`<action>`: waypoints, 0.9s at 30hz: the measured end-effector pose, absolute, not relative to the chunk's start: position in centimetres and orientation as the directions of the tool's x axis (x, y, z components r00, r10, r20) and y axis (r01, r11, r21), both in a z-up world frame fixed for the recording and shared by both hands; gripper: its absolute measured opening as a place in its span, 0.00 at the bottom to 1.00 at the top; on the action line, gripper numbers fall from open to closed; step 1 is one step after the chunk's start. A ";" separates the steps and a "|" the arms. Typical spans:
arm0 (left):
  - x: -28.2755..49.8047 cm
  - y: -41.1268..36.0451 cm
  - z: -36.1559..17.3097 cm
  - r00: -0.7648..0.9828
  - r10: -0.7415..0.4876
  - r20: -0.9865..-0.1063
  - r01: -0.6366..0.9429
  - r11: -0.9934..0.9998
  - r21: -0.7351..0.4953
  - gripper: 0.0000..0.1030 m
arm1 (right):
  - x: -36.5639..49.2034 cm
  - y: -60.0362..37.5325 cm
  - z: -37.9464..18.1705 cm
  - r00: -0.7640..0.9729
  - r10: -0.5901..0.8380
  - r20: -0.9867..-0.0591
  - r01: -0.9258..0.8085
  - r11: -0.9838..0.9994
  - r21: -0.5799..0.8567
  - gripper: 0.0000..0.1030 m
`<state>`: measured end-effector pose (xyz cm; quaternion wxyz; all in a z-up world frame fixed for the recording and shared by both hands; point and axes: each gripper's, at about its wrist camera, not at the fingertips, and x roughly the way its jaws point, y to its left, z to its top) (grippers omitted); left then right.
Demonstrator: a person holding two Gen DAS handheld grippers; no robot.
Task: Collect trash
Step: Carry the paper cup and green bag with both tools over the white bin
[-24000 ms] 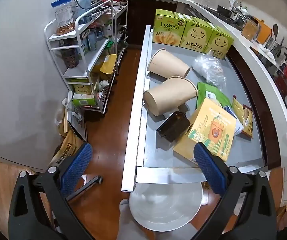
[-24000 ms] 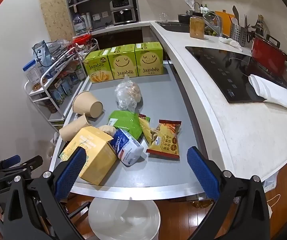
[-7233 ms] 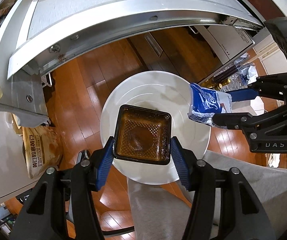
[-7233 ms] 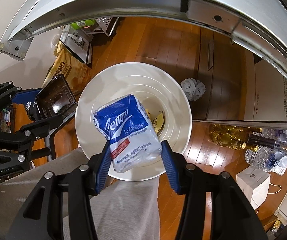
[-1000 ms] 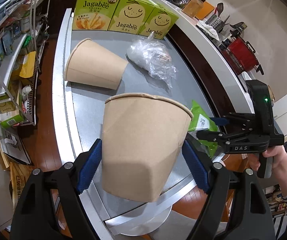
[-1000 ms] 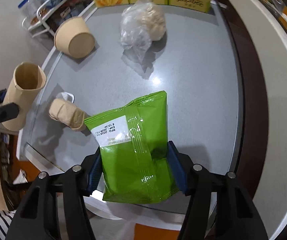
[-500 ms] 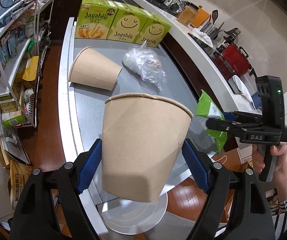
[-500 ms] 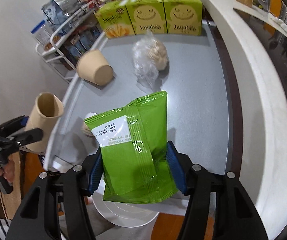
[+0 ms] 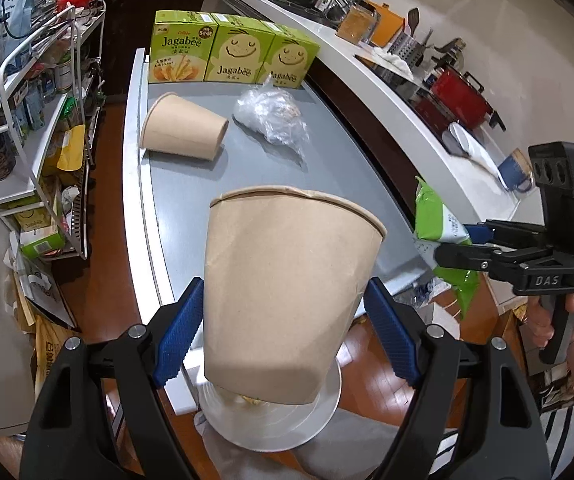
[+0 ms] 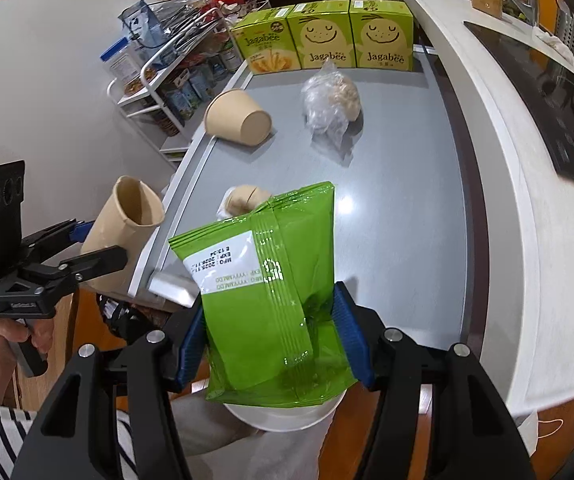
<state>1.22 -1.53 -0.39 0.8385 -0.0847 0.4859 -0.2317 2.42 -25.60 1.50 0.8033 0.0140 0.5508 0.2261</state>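
Left wrist view: the left gripper (image 9: pixel 283 336) is clenched on a tall tan paper cup (image 9: pixel 287 292), rim pointing away, held above the near end of the grey metal table (image 9: pixel 191 184). Below it sits the round white bin (image 9: pixel 319 412) on the floor, partly hidden by the cup; a few yellowish scraps show inside. A risk, as I judge it: the soft cup wall could buckle under the pads, or the cup could strike the bin rim and bounce onto the floor if let go off-centre. At right, the right gripper (image 9: pixel 447 246) carries a green foil snack bag (image 9: pixel 439 224).

Right wrist view: the right gripper (image 10: pixel 273 338) is clamped on the green foil snack bag (image 10: pixel 271 292), which hangs over the white bin (image 10: pixel 287 416); the slick bag might slip early or drape over the rim. Trash left on the table: a second tan paper cup (image 10: pixel 239 120) lying on its side, empty as far as seen, a knotted clear plastic bag (image 10: pixel 329 106) with something beige inside, and a crumpled beige wad (image 10: pixel 243 198).
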 end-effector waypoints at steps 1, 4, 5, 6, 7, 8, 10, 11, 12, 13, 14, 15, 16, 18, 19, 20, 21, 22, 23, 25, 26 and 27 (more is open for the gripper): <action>0.9 -1.7 -0.5 0.417 -0.465 -0.781 0.310 0.880 -0.359 0.78 | 2.0 -25.6 1.5 0.285 0.383 -0.879 -0.350 0.895 0.277 0.55; -0.3 -2.0 -0.8 0.406 -0.456 -0.792 0.320 0.882 -0.345 0.78 | 0.7 -25.5 1.2 0.266 0.387 -0.883 -0.361 0.889 0.281 0.55; -0.7 -2.2 -0.9 0.401 -0.452 -0.796 0.326 0.883 -0.337 0.78 | 0.2 -25.5 1.1 0.256 0.388 -0.885 -0.366 0.886 0.283 0.55; -1.1 -2.3 -1.1 0.398 -0.450 -0.799 0.329 0.883 -0.334 0.78 | -0.2 -25.4 0.9 0.248 0.388 -0.888 -0.370 0.885 0.284 0.55; -1.4 -2.4 -1.2 0.393 -0.450 -0.802 0.333 0.883 -0.332 0.78 | -0.8 -25.3 0.7 0.236 0.387 -0.892 -0.374 0.883 0.284 0.55; -1.8 -2.6 -1.3 0.386 -0.451 -0.805 0.338 0.881 -0.331 0.78 | -1.1 -25.3 0.5 0.227 0.387 -0.894 -0.376 0.882 0.286 0.55; -2.5 -2.9 -1.6 0.376 -0.449 -0.810 0.345 0.880 -0.327 0.78 | -1.9 -25.0 -0.1 0.203 0.388 -0.899 -0.380 0.877 0.293 0.55; -2.8 -3.0 -1.8 0.369 -0.449 -0.814 0.349 0.879 -0.326 0.78 | -2.3 -24.9 -0.3 0.193 0.388 -0.901 -0.383 0.875 0.295 0.55; -3.2 -3.2 -2.0 0.359 -0.448 -0.819 0.354 0.877 -0.325 0.78 | -2.7 -24.8 -0.5 0.185 0.386 -0.904 -0.387 0.874 0.295 0.55; -3.5 -3.4 -2.3 0.352 -0.446 -0.823 0.357 0.877 -0.323 0.78 | -3.1 -24.6 -0.9 0.173 0.383 -0.907 -0.389 0.873 0.294 0.55; -3.8 -3.5 -2.5 0.344 -0.446 -0.826 0.362 0.875 -0.321 0.78 | -3.4 -24.4 -1.1 0.163 0.382 -0.910 -0.392 0.871 0.295 0.55; -4.1 -3.7 -2.8 0.334 -0.444 -0.832 0.368 0.874 -0.319 0.78 | -3.6 -24.3 -1.4 0.155 0.380 -0.912 -0.395 0.870 0.295 0.55; -4.4 -3.9 -3.0 0.326 -0.441 -0.836 0.373 0.873 -0.315 0.78 | -3.9 -24.1 -1.7 0.146 0.373 -0.916 -0.399 0.870 0.291 0.55; -5.0 -4.3 -3.5 0.309 -0.438 -0.844 0.386 0.869 -0.309 0.78 | -4.3 -23.9 -2.3 0.132 0.364 -0.922 -0.402 0.870 0.286 0.55; -5.2 -4.4 -3.7 0.302 -0.435 -0.848 0.390 0.868 -0.307 0.78 | -4.6 -23.8 -2.8 0.121 0.358 -0.926 -0.402 0.870 0.284 0.55; -5.5 -4.6 -4.2 0.289 -0.432 -0.854 0.395 0.867 -0.305 0.78 | -4.7 -23.7 -3.1 0.114 0.354 -0.928 -0.401 0.871 0.283 0.55; -5.6 -4.8 -4.5 0.281 -0.428 -0.859 0.398 0.866 -0.302 0.78 | -4.9 -23.6 -3.7 0.102 0.347 -0.932 -0.398 0.873 0.281 0.55; -5.8 -4.9 -4.9 0.271 -0.424 -0.865 0.402 0.866 -0.299 0.78 | -5.0 -23.6 -4.1 0.092 0.340 -0.936 -0.395 0.875 0.279 0.55; -6.0 -5.0 -5.1 0.262 -0.421 -0.868 0.405 0.865 -0.297 0.78 | -5.2 -23.6 -4.5 0.085 0.336 -0.938 -0.393 0.876 0.278 0.55; -6.3 -5.3 -6.0 0.241 -0.409 -0.880 0.416 0.863 -0.287 0.78 | -5.4 -23.6 -5.3 0.068 0.325 -0.943 -0.392 0.878 0.274 0.55; -6.5 -5.5 -6.4 0.232 -0.402 -0.886 0.421 0.862 -0.281 0.78 | -5.5 -23.6 -5.9 0.057 0.317 -0.947 -0.392 0.879 0.271 0.55; -6.6 -5.6 -6.9 0.218 -0.394 -0.893 0.425 0.862 -0.276 0.78 | -5.6 -23.6 -6.2 0.050 0.311 -0.949 -0.393 0.880 0.268 0.55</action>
